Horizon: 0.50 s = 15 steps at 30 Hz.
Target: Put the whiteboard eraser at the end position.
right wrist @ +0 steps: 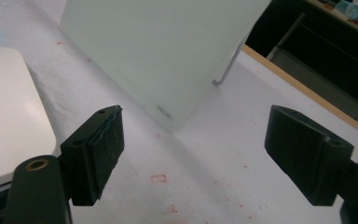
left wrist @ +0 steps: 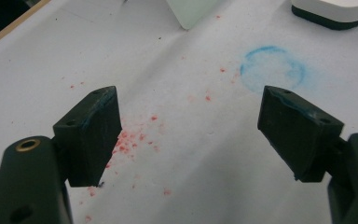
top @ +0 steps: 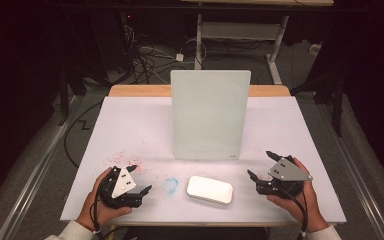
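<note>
A flat white box [top: 210, 189] with rounded corners lies near the table's front edge, between my two grippers. My left gripper [top: 141, 178] rests at the front left, held in a hand, its jaws open and empty [left wrist: 191, 107] above red specks [left wrist: 130, 140]. A blue ring mark [left wrist: 272, 70] lies just beyond its jaws, and the box's corner [left wrist: 331, 11] sits farther off. At the front right, my right gripper [top: 260, 164] stands open with nothing between its jaws [right wrist: 196, 126]. In the right gripper view the box [right wrist: 4, 107] sits at the left.
A pale upright board [top: 210, 115] stands in the middle of the white table sheet [top: 300, 130], behind the box; it also shows as board [right wrist: 168, 51] ahead of my right jaws. Red specks [top: 122, 159] dot the front left. Cables and desk legs lie beyond the far edge.
</note>
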Each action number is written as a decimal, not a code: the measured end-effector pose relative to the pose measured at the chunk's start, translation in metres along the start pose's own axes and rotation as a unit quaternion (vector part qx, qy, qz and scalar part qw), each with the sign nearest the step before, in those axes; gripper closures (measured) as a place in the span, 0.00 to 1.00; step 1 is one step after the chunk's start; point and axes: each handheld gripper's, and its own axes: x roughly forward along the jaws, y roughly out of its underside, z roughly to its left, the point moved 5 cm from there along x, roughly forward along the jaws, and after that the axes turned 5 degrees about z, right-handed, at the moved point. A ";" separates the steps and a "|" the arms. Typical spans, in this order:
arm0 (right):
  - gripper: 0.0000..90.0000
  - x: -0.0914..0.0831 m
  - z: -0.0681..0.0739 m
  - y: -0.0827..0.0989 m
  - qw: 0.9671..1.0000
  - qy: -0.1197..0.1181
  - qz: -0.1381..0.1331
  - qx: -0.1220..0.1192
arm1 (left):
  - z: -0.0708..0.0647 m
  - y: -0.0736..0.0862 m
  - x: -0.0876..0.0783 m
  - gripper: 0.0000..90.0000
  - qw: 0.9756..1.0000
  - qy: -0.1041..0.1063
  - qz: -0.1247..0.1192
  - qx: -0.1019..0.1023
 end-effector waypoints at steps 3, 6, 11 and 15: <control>0.23 -0.004 -0.003 0.005 1.000 0.005 -0.008 0.006 | 0.000 -0.001 0.001 0.23 1.000 0.000 0.002 0.001; 0.22 -0.005 -0.005 0.014 1.000 0.006 -0.007 0.019 | 0.000 -0.001 0.001 0.23 1.000 -0.002 0.003 0.001; 0.19 -0.004 -0.005 0.026 1.000 0.012 0.001 0.024 | 0.002 0.000 -0.001 0.22 1.000 -0.006 0.001 -0.005; 0.19 -0.005 -0.002 0.033 0.999 0.001 0.001 0.034 | 0.003 0.000 -0.001 0.22 1.000 -0.008 0.001 -0.006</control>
